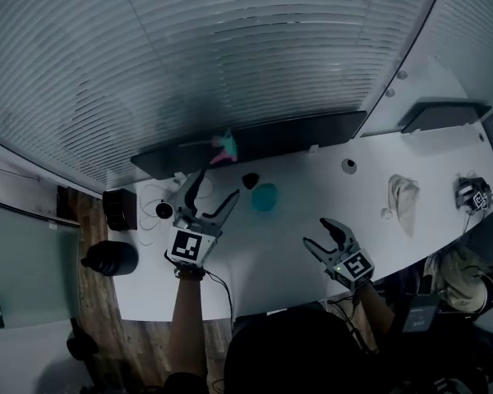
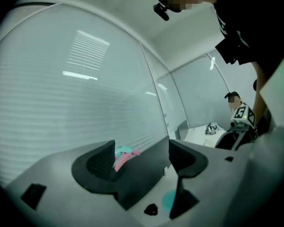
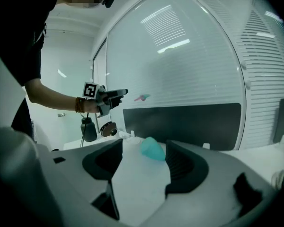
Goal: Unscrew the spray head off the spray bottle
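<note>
Counted: one white table (image 1: 287,253), two grey hand-held grippers, namely the left gripper (image 1: 216,185) and the right gripper (image 1: 319,233), one teal plastic bottle (image 1: 264,197), one small black cap-like piece (image 1: 250,180), one pink-and-teal plastic piece (image 1: 224,146), one crumpled white cloth (image 1: 403,201), one dark round flask (image 1: 111,258).

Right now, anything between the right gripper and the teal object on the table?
Nothing visible. The right gripper, jaws open, looks straight at the teal object across the white table. The small black piece lies on its far side, off that line.
</note>
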{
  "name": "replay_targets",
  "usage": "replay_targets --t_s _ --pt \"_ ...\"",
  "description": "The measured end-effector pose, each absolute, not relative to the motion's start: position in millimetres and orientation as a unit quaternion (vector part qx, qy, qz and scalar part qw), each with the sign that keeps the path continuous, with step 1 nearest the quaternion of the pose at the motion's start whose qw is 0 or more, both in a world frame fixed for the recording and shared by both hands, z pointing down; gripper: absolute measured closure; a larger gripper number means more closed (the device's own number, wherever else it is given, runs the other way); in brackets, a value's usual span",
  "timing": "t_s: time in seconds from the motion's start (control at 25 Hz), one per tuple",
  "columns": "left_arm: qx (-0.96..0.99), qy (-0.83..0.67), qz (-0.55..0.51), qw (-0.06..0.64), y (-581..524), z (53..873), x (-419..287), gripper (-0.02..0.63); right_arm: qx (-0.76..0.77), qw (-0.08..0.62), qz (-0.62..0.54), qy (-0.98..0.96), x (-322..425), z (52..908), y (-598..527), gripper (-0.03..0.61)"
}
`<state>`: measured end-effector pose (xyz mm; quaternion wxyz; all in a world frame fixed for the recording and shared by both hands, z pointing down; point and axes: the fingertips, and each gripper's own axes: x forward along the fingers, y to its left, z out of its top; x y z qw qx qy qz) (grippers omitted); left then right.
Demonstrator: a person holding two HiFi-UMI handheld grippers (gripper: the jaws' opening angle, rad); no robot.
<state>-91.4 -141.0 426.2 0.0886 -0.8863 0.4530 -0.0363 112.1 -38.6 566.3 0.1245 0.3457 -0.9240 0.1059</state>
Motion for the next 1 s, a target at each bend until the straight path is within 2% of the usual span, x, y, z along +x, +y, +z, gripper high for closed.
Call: replay_targets --t_s 0.16,0.36,0.44,0.48,0.52,0.56,0.68,1.0 --pt "-0.895 0.435 -0.068 0.078 -76.0 479.8 -75.9 0.255 0.350 0.127 0.120 -0.921 116.6 575.7 -25.2 0.293" --pt "-0.881 0.454 -0.111 -0.070 30.1 590.4 -69.2 0.269 0.309 0.120 0.162 -0.930 84.9 599.4 1.2 0.293" --pt "-0.863 0.478 -0.125 -0.103 63.1 613.5 -74.4 0.356 0.285 0.131 0.167 -0.935 64.9 618.2 10.1 0.311" --pt "-0.854 0.490 -0.133 -0.110 75.0 620.0 -78.4 0.428 0.276 0.143 0.162 -0.937 55.5 628.5 14.0 0.362" --pt "-0.847 0.501 -0.138 -0.115 84.2 624.3 -82.0 0.553 0.264 0.155 0.157 -0.939 47.0 637.6 18.3 0.489" --pt "-0.843 0.506 -0.137 -0.123 91.0 627.0 -84.2 0.609 0.250 0.166 0.155 -0.941 39.6 644.4 23.2 0.564" --pt "-0.844 0.504 -0.114 -0.142 92.7 624.0 -88.3 0.611 0.223 0.181 0.154 -0.945 26.3 653.6 31.5 0.577" --pt "-0.866 0.477 -0.094 -0.113 55.8 614.0 -94.9 0.610 0.217 0.184 0.134 -0.949 18.9 645.7 31.6 0.578"
